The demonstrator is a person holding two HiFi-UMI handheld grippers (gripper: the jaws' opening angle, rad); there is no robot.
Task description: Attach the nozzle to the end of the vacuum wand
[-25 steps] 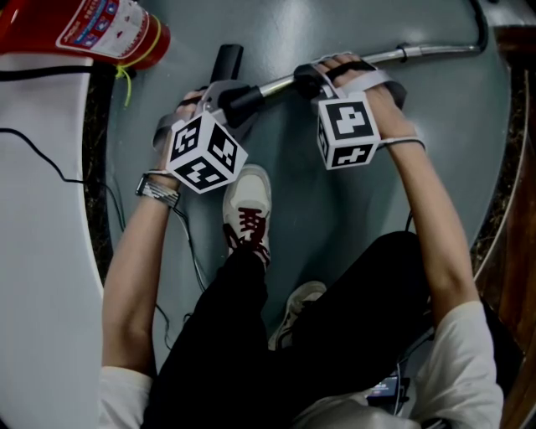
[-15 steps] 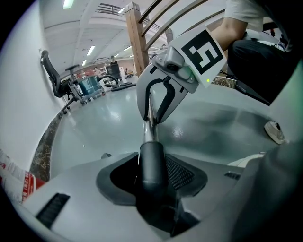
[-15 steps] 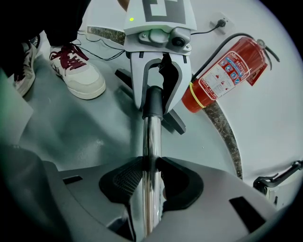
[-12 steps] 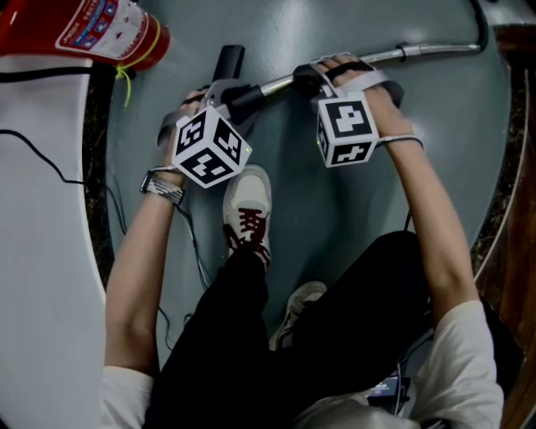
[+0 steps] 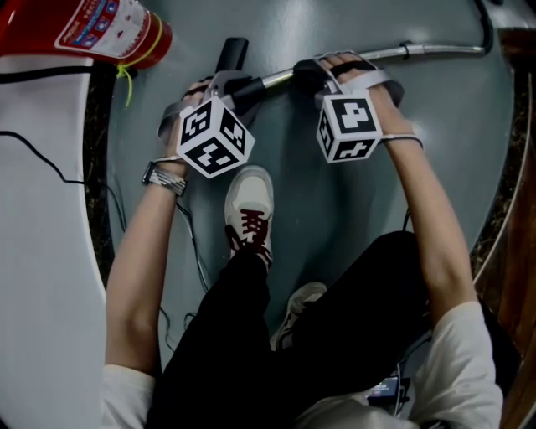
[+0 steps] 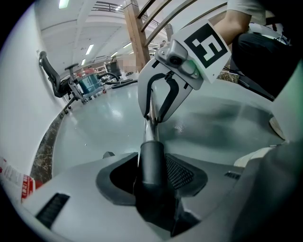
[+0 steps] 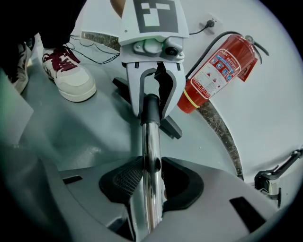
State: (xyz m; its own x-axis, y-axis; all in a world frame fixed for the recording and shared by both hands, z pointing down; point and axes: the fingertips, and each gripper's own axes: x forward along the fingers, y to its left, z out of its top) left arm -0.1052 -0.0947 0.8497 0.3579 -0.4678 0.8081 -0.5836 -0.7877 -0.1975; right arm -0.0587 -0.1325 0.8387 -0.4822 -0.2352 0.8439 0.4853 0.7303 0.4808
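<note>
The job looks close to done, though the pictures do not prove that the joint is locked. The left tool [image 5: 224, 90] is clenched on the black collar of the nozzle [image 5: 234, 55], and its own view shows that dark sleeve filling the gap between the pads, with bright tube coming straight out of its far end. The right tool [image 5: 316, 75] is clamped round the chrome wand [image 5: 435, 49] just beside the joint. In the right gripper view the metal tube runs between the pads and disappears into the black collar with no gap visible. So the two parts are lined up and already meeting, with the collar apparently slid over the wand's end. Whether it is pushed fully home or has clicked cannot be told. Everything is held up off the floor [image 5: 322, 209], towards its far edge and near the left side where the red fire extinguisher [image 5: 84, 25] lies, beyond the person's shoe [image 5: 249, 199]. What seems left is a last firm push together, perhaps with a slight twist, and then letting go of both pieces.
</note>
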